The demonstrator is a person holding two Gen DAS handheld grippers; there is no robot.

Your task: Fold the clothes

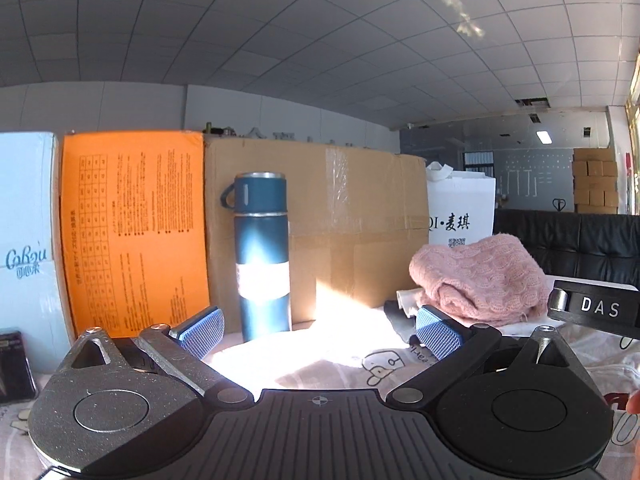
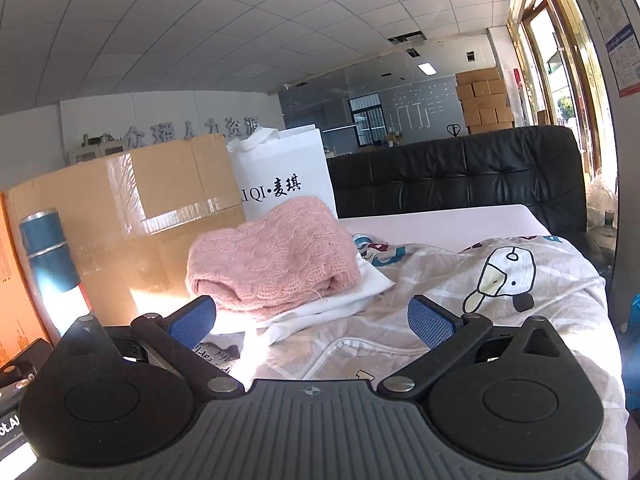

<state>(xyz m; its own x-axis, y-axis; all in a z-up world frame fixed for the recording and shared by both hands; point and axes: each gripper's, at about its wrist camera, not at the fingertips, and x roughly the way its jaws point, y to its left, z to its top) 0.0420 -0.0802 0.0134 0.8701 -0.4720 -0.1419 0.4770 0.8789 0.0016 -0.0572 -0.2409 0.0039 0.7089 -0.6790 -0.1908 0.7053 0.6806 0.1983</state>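
Observation:
A folded pink knit sweater [image 2: 276, 256] lies on a folded white garment [image 2: 352, 292] on the cartoon-print sheet [image 2: 520, 280]. It also shows at the right in the left wrist view [image 1: 480, 276]. My right gripper [image 2: 314, 320] is open and empty, just in front of the sweater, above a white garment with a zip [image 2: 340, 356]. My left gripper [image 1: 320, 330] is open and empty, to the left of the sweater and facing a blue flask [image 1: 262, 256]. Part of the right gripper's body marked DAS [image 1: 596, 308] shows at the right edge.
A large cardboard box [image 1: 340, 224] and an orange box [image 1: 132, 232] stand behind the flask. A white bag [image 2: 284, 172] stands behind the sweater. A black sofa [image 2: 460, 168] lies beyond the bed. A dark device [image 1: 14, 364] sits at the far left.

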